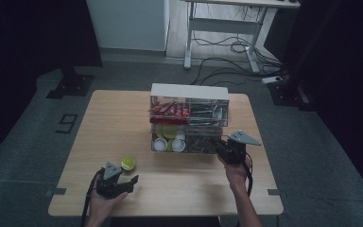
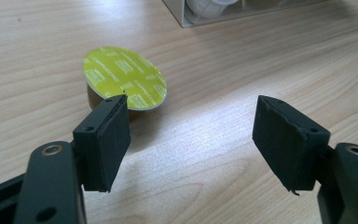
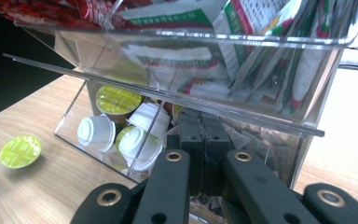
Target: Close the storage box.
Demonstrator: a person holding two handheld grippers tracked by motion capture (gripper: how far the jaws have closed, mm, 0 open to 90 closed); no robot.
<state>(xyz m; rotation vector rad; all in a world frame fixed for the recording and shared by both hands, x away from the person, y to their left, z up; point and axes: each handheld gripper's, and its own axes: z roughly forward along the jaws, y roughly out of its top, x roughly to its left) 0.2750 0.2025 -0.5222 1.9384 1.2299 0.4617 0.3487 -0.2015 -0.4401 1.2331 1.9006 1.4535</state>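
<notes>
Left gripper view is showing the left gripper (image 2: 191, 135) gaping wide, the yellow-lidded capsule (image 2: 125, 84) lying on the table (image 2: 223, 70) by one pad; straddling the cup evenly should steady it. Right gripper (image 3: 204, 140), closed, is resting at the clear organizer (image 3: 242, 51).

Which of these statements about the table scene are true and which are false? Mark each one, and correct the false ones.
1. The round capsule with the yellow-green foil lid lies on the light wooden table, outside the organiser. True.
2. The left gripper is shut on that capsule. False: its fingers stand wide apart and the capsule lies beyond them.
3. The right gripper has its fingers closed together at the front of the clear plastic organiser box. True.
4. The red sachets fill the organiser's lower tier. False: they sit in the upper left compartment.
5. White capsules sit in the lower left compartment. True.
</notes>
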